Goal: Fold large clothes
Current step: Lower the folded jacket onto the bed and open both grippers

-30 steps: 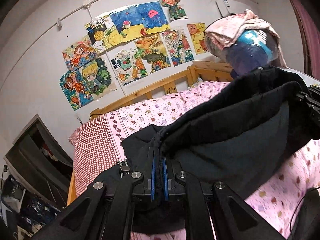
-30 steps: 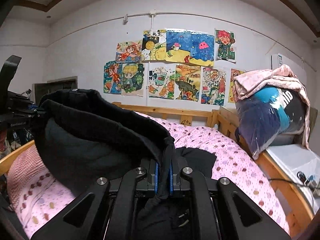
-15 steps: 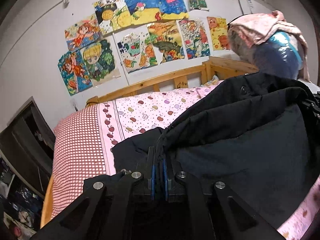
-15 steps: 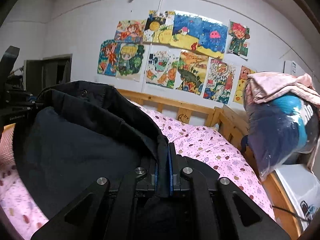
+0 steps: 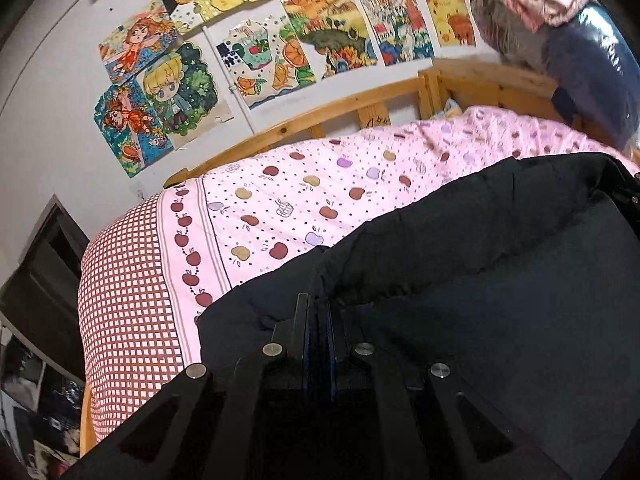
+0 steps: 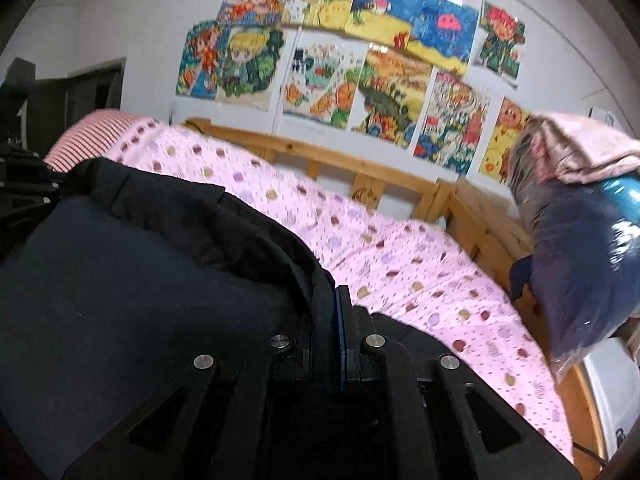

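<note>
You had both the left gripper (image 5: pixel 318 312) and right gripper (image 6: pixel 338 304) clenched on one edge of the black jacket (image 5: pixel 500 280), which stretched sideways between them, low over the pink bedspread (image 5: pixel 320 196), neither hand nearer.

Right tool (image 6: pixel 335 300) seemingly clamping jacket (image 6: pixel 132 280)
</note>
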A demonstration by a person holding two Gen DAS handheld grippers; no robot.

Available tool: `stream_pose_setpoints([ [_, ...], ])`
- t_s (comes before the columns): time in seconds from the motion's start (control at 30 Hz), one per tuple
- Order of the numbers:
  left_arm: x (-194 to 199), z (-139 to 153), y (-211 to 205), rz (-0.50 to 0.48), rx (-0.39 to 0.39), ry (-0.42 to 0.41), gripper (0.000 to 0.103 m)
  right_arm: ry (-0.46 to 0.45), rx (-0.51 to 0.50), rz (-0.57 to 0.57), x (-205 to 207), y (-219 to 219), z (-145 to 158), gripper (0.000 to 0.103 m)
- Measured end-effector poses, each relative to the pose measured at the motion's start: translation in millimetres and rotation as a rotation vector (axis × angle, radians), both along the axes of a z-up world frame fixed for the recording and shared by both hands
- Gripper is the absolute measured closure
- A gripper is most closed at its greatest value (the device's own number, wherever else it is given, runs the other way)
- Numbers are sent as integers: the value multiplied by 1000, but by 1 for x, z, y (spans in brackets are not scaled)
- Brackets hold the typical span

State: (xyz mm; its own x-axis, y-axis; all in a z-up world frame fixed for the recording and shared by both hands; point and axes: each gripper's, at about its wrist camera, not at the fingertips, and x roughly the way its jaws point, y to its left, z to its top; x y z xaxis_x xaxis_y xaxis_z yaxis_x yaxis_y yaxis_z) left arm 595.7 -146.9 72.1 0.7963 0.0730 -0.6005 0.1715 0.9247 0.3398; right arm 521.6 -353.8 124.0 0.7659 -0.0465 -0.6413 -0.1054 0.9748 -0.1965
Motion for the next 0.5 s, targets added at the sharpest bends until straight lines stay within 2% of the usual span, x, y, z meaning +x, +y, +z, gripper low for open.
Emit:
stream_pose_setpoints([
  [0.13, -4, 0, -2, 3, 8, -5, 96, 16, 2, -9, 4, 1, -13, 96],
  [0.5, -3, 0, -2, 1, 12, -14, 96, -7, 1, -23, -4, 0, -16, 96],
])
